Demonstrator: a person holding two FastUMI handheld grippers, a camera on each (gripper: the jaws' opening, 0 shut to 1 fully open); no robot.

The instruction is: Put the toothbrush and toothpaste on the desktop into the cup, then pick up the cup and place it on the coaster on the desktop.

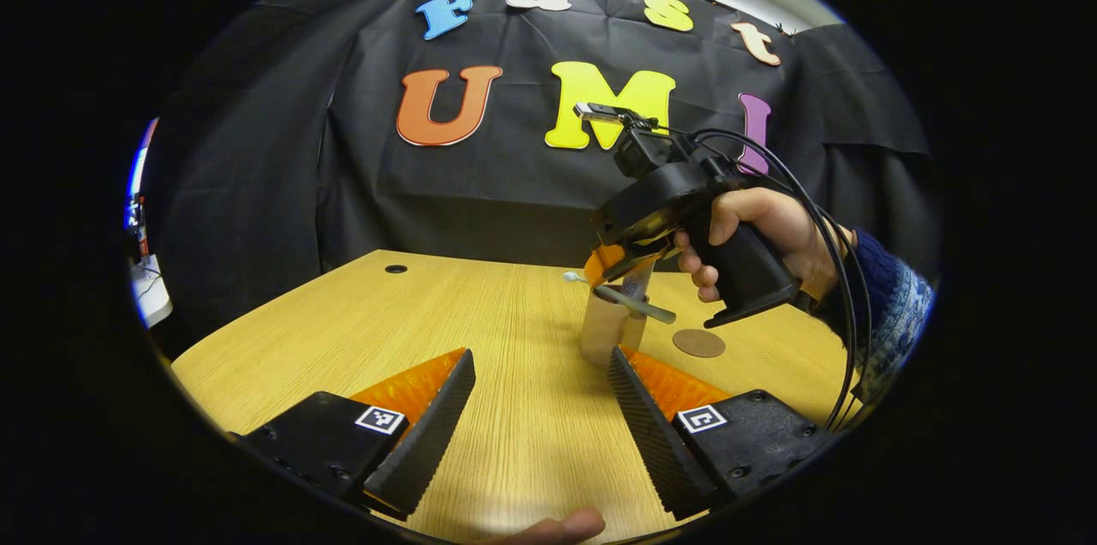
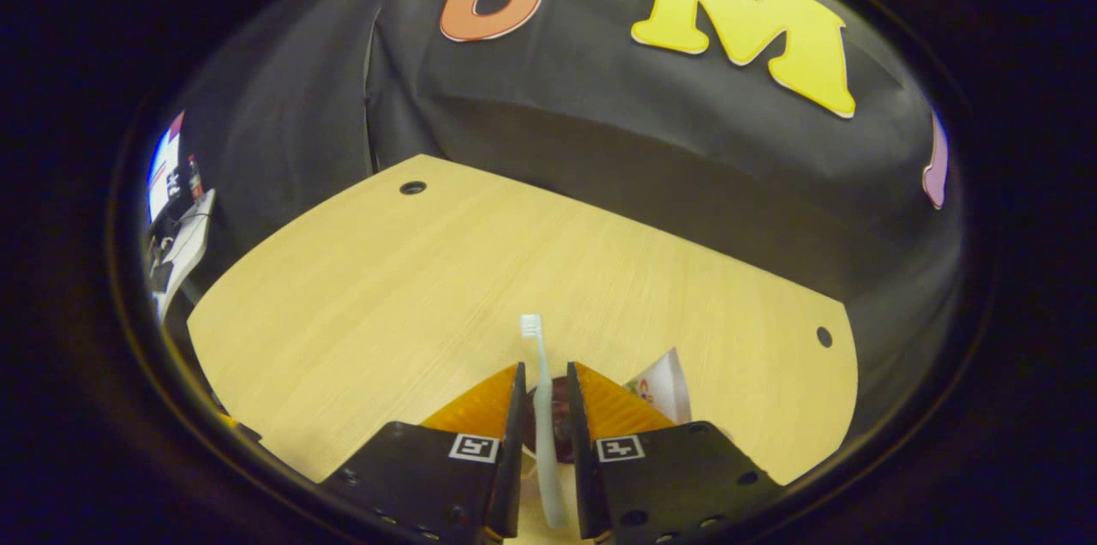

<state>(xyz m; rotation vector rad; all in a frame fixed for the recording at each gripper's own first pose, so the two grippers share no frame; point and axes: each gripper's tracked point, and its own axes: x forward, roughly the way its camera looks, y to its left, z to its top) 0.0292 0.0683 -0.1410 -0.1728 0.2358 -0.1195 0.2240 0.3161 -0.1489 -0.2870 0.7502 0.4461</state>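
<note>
In the left gripper view, a tan cup [image 1: 602, 329] stands on the wooden desktop [image 1: 480, 314], and a round brown coaster [image 1: 698, 343] lies just to its right. My right gripper [image 1: 623, 278] hangs directly over the cup, held by a hand, and is shut on the white toothbrush [image 1: 636, 305], which lies tilted across the cup's rim. In the right gripper view, the toothbrush [image 2: 540, 391] runs between the nearly closed fingers of the right gripper [image 2: 545, 367], above the cup's dark mouth [image 2: 559, 429]. The toothpaste tube [image 2: 664, 386] sticks out of the cup. My left gripper [image 1: 542, 352] stands open, a little short of the cup.
Cable holes [image 2: 412, 187] [image 2: 824, 336] mark the desk's far corners. A black cable [image 1: 823, 236] loops from the right gripper past the blue sleeve [image 1: 891, 314]. A fingertip [image 1: 557, 526] shows at the bottom edge. Bare desk stretches to the left of the cup.
</note>
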